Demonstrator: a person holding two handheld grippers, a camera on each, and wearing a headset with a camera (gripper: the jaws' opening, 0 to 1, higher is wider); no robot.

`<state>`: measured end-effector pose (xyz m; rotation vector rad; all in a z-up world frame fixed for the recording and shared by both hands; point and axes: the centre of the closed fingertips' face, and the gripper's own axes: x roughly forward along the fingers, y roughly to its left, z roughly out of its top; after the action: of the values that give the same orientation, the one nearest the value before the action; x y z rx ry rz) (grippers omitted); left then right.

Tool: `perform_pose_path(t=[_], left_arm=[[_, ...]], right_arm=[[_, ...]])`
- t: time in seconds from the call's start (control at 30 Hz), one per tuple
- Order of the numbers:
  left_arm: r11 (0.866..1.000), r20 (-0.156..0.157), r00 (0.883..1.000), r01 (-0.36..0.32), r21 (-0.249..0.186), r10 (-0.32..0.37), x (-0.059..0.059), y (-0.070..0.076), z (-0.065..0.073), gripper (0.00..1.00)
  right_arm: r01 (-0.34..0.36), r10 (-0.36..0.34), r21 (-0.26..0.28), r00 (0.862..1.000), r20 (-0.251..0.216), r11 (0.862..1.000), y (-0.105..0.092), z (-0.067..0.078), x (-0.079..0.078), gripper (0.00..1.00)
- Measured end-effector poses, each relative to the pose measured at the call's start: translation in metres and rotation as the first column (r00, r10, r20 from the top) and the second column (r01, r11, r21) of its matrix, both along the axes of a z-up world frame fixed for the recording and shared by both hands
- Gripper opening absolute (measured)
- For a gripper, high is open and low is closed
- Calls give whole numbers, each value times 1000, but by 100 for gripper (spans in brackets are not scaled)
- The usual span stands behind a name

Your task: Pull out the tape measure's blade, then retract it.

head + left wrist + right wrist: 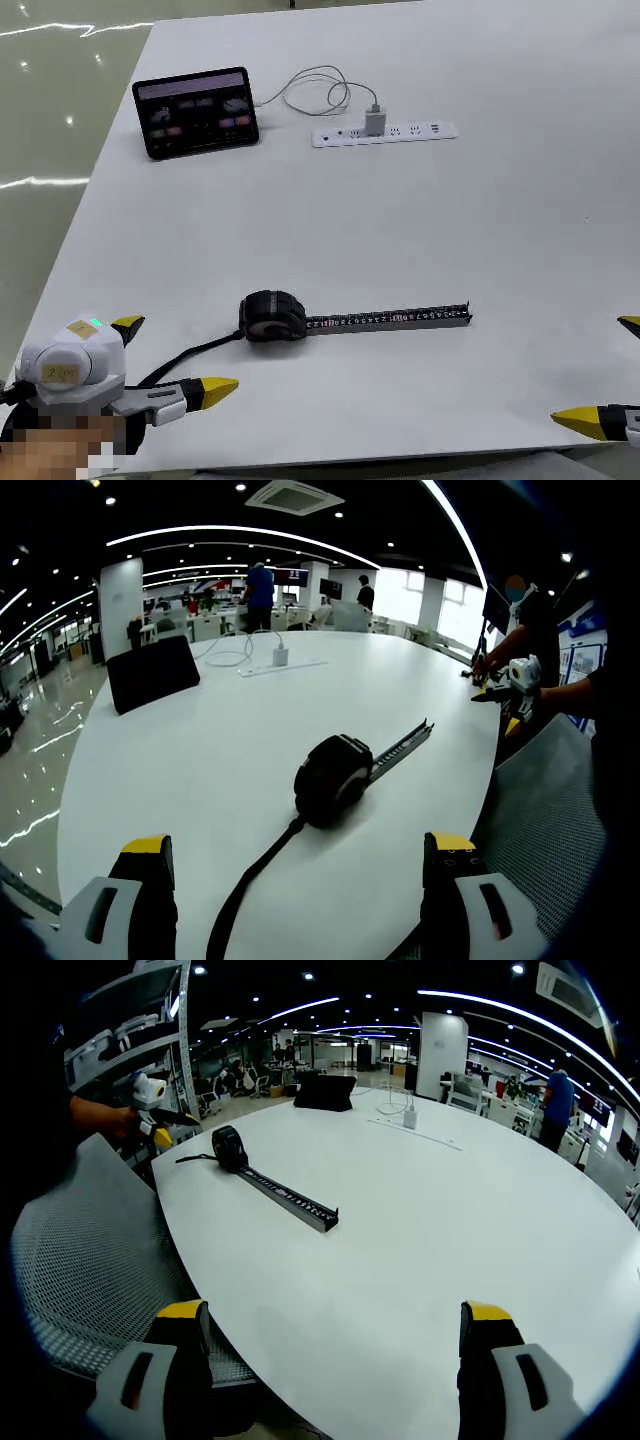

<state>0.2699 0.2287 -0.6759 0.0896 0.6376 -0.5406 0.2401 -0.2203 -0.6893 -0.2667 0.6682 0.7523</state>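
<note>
A black tape measure [272,317] lies on the white table [400,220] near its front edge. Its blade [390,319] is drawn out to the right, flat on the top, and a black wrist strap [185,358] trails left from the case. My left gripper [175,355] stands open just left of the case, with the strap running between its yellow tips. In the left gripper view the case [333,778] sits ahead of the open left gripper [300,845]. My right gripper [603,372] is open at the table's front right, well apart from the blade's end [325,1220].
A tablet [197,110] stands propped at the back left. A white power strip [385,133] with a charger and a looped cable lies beside it. A grey mesh chair back [90,1260] is at the table's near edge. People are in the room beyond.
</note>
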Motion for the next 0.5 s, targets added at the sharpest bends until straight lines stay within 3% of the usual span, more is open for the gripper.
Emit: perform_pose_path(t=[0.5], left_arm=[[1000, -1, 1000, 7, -9, -7, 9, -15, 6, 100]], right_arm=[[-30, 29, -35, 999, -20, 999, 1, -1, 1, 100]])
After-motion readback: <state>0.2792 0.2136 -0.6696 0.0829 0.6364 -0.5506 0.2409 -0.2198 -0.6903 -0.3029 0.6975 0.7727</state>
